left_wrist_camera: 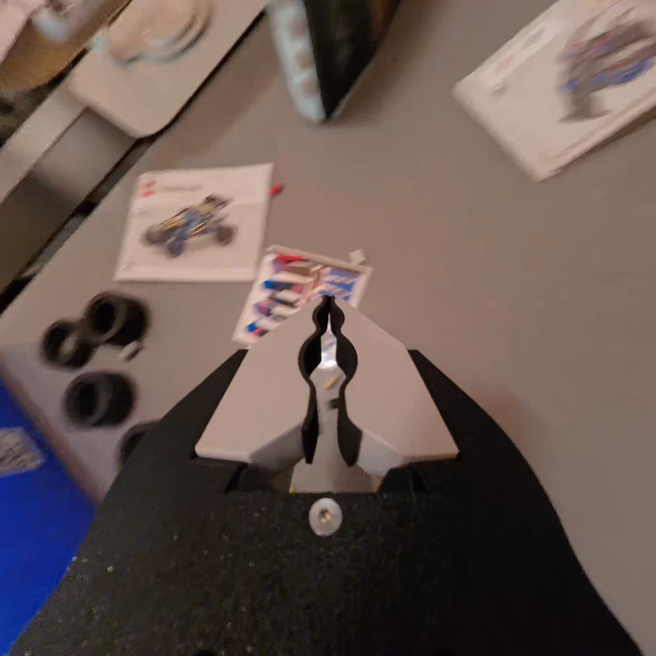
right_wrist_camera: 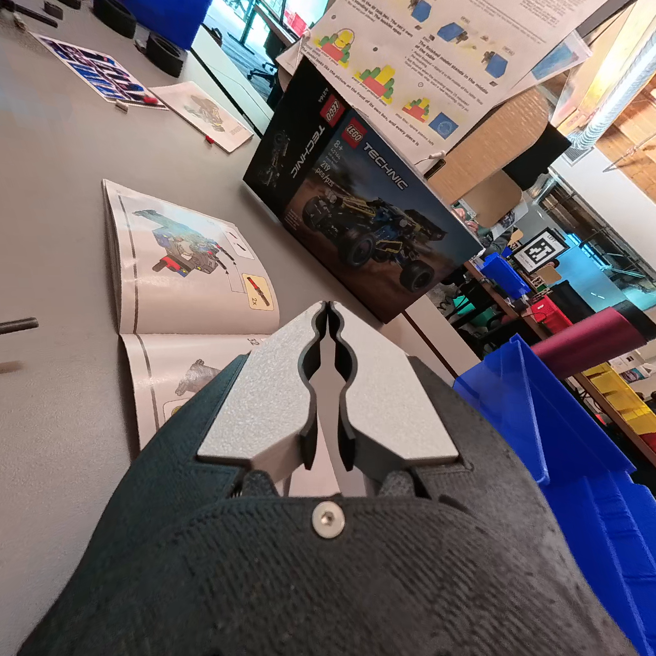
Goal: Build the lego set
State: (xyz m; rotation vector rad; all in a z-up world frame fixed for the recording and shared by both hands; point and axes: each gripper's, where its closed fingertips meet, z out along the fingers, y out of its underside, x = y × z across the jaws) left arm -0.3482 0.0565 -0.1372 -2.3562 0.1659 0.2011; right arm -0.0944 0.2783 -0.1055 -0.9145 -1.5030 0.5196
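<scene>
My left gripper (left_wrist_camera: 327,300) is shut. A thin, shiny, see-through bag (left_wrist_camera: 328,358) with a small beige piece and a small black piece in it shows between its fingers and hangs under them. It is sharp, while the table behind is blurred. Past the tips a sticker sheet (left_wrist_camera: 284,298) lies on the grey table (left_wrist_camera: 461,284). My right gripper (right_wrist_camera: 327,304) is shut, with nothing showing between its pads. It hovers low over the near edge of an open instruction booklet (right_wrist_camera: 184,269), and the dark toy-car box (right_wrist_camera: 358,213) stands just beyond.
Three black tyres (left_wrist_camera: 92,351) lie left of my left gripper, and a thin manual (left_wrist_camera: 198,223) lies beyond them. A blue bin (right_wrist_camera: 568,461) stands right of my right gripper at the table's edge. A printed sheet (right_wrist_camera: 426,53) hangs above the box. The sticker sheet also shows in the right wrist view (right_wrist_camera: 92,71). Some 35 cm of space lies between my two pairs of fingers.
</scene>
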